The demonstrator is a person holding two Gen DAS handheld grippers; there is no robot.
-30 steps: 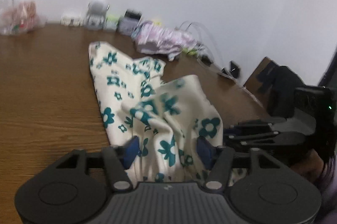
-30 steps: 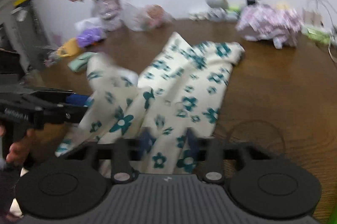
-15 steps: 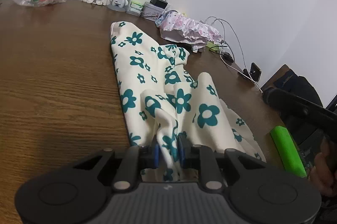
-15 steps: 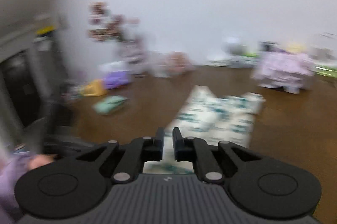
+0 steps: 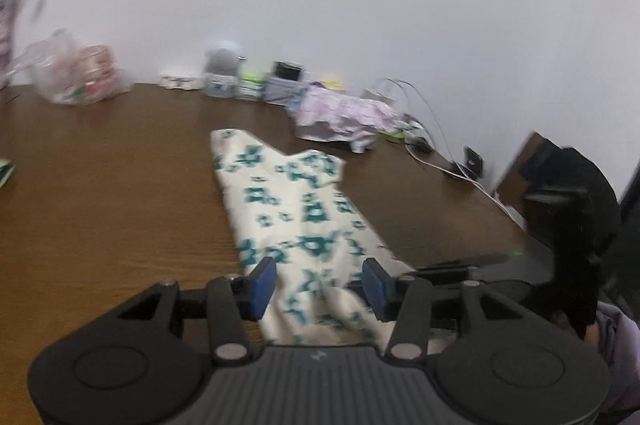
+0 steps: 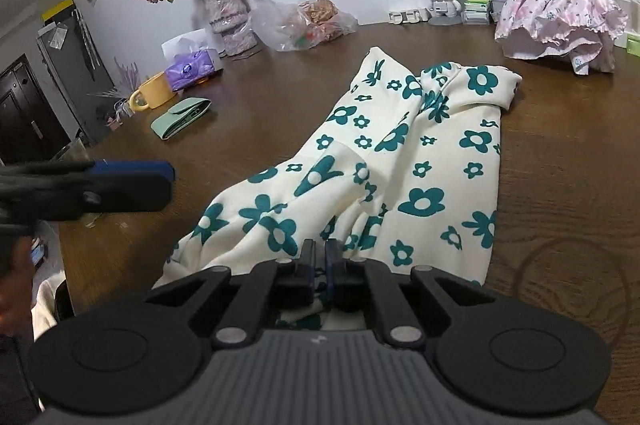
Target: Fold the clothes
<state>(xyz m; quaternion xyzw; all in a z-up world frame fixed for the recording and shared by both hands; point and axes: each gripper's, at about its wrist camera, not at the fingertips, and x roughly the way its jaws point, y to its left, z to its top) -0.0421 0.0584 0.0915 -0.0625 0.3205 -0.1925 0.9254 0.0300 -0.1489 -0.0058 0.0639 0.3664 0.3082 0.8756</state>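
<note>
- Brown wood makes up the big table (image 5: 100, 217) in the left wrist view, with a white wall behind it. The left gripper (image 5: 318, 283) has its blue fingers (image 5: 262, 285) wide apart, holding nothing. The flower cloth (image 5: 292, 209) lies flat on the table, and its near end shows between them. This view is blurry. A pink cloth pile (image 5: 344, 117) sits far back.
- In the right wrist view, the right gripper (image 6: 320, 261) has its fingers pressed together on a bunch of the flower cloth (image 6: 420, 153). The near end lifts up into a fold. A yellow mug (image 6: 154, 95) and a vase of flowers (image 6: 230, 17) stand at the left.
</note>
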